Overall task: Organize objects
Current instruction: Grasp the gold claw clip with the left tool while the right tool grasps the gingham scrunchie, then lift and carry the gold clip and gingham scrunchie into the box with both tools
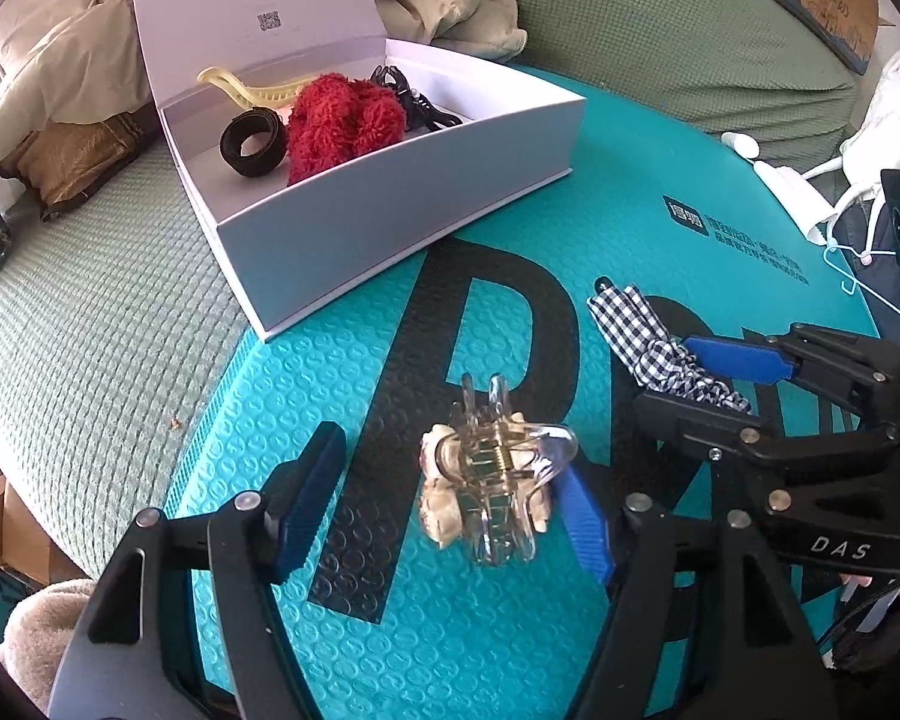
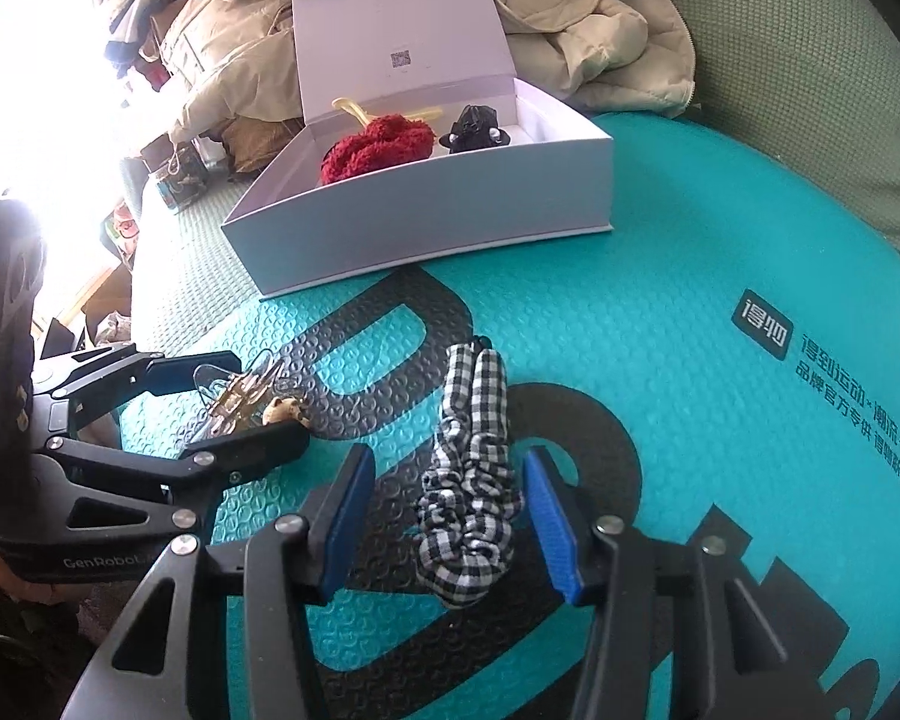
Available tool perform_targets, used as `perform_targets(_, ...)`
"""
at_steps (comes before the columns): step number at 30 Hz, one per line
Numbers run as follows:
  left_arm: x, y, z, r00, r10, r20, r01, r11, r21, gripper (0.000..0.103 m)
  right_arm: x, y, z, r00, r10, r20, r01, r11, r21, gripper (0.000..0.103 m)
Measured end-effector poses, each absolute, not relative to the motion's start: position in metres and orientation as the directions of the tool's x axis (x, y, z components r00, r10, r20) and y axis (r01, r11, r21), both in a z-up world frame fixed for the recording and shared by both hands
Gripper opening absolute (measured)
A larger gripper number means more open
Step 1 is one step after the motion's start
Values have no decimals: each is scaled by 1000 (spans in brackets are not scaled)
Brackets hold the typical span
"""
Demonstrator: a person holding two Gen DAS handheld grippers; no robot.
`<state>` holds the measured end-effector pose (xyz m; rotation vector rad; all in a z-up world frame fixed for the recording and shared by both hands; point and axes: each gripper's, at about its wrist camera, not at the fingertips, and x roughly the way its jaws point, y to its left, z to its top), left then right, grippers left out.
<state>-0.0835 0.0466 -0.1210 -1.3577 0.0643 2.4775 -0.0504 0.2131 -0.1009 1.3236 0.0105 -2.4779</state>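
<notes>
**Both sets of fingers open around loose hair accessories**

Fingers (image 1: 306, 492) of the left gripper (image 1: 444, 504) stand open around a clear plastic claw clip (image 1: 495, 480) lying on the teal embossed mat (image 1: 270, 396); one blue ribbed pad sits just beside it, the other apart. The clip is hard, slick and curved, so closing off-centre could squirt it sideways. Behind, the white box (image 1: 390, 198) holds a fuzzy red scrunchie (image 1: 342, 120).

From the right wrist, the right gripper (image 2: 450, 516) is open too, straddling a gingham scrunchie (image 2: 471, 480) without pressing it. Soft, ruffled fabric may bunch or slip from a shallow pinch. Both grippers work close together and could collide.
</notes>
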Motion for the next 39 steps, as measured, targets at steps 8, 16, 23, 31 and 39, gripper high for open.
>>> perform_targets(8, -80, 56, -122, -518, 223, -826, -343, -938, -39, 40, -47, 209, -106, -528, -240, -815, 305, -949, 82, 28)
perform_targets(16, -74, 52, -114, -492, 272, -827, -364, -927, -89, 40, -46, 204, -100, -496, -282, -821, 331, -936, 121, 25)
perform_targets(23, -66, 39, -99, -516, 253, -818, -333, -940, -81, 40, -39, 190, -82, -500, -296, -814, 373, -922, 106, 25)
perform_targets(31, -59, 9, -67, -566, 201, -799, -262, -963, -56, 40, -36, 170, -53, -509, -334, -794, 432, -896, 100, 25)
perform_targets(39, -47, -10, -9, -644, 159, -748, -218, -976, -19, 40, -30, 149, -5, -551, -395, -735, 521, -851, 67, 25)
